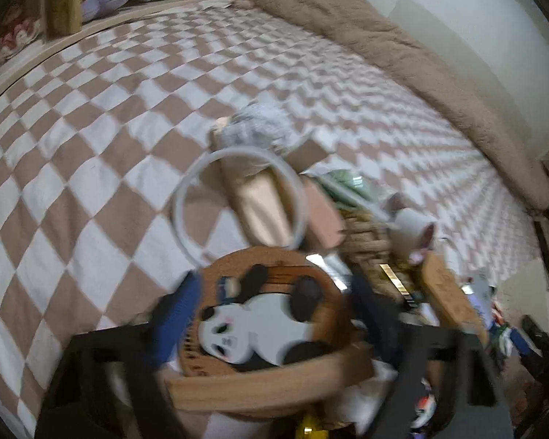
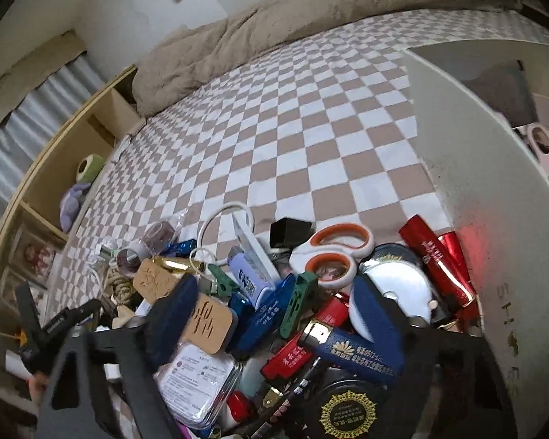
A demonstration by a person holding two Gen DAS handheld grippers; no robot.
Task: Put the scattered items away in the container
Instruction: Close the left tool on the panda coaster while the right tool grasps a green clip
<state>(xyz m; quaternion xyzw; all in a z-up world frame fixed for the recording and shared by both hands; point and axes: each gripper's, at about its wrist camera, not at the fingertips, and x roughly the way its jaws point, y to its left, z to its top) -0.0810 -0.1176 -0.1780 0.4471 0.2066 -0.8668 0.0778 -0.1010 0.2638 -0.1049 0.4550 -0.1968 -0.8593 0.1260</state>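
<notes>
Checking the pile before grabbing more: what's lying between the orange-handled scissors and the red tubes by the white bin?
In the right wrist view, a round silver-white disc lies between the scissors and the red tubes, beside the white bin.

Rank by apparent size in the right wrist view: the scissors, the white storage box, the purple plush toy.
1. White storage box, largest by far, though it is also close to the camera.
2. Scissors.
3. Purple plush toy, smallest, but it sits farther off on the shelf, so its true size is unsure.

One pair of scissors point(image 2: 331, 252), two wooden combs point(image 2: 155, 280), one panda fan point(image 1: 263, 314).
</notes>
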